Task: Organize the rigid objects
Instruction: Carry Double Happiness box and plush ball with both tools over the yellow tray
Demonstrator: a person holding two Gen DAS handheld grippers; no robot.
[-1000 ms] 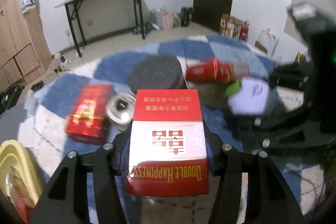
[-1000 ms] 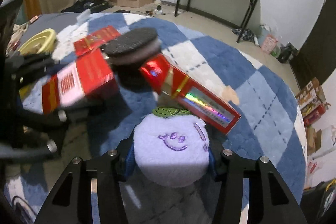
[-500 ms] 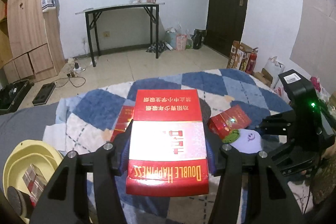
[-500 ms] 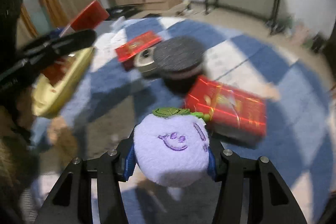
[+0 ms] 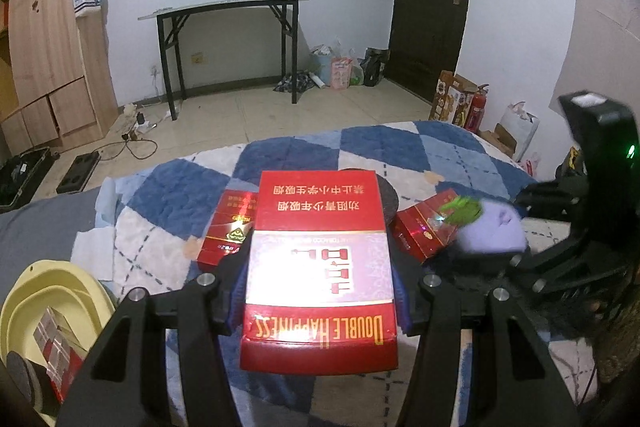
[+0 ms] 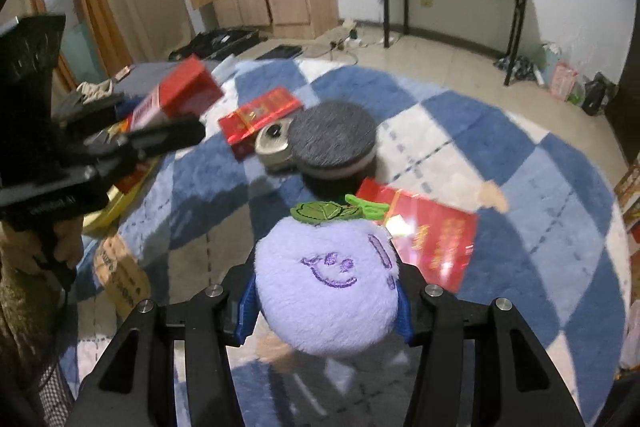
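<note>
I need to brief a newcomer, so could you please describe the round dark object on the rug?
On the blue-and-white checked rug, look midway between the two flat red boxes. The dark grey round sandwich-cookie cushion sits there beside a small metal tin; it alone is round, fuzzy, with a pale middle layer.

Black-legged table [image 5: 224, 7], dark door [image 5: 430, 7]

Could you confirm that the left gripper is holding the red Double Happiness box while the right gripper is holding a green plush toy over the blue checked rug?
Nearly right, but the plush toy is pale purple; only its leaf on top is green, as the right wrist view shows. The left gripper does hold the red Double Happiness box, and the right gripper holds the toy over the blue checked rug.
</note>
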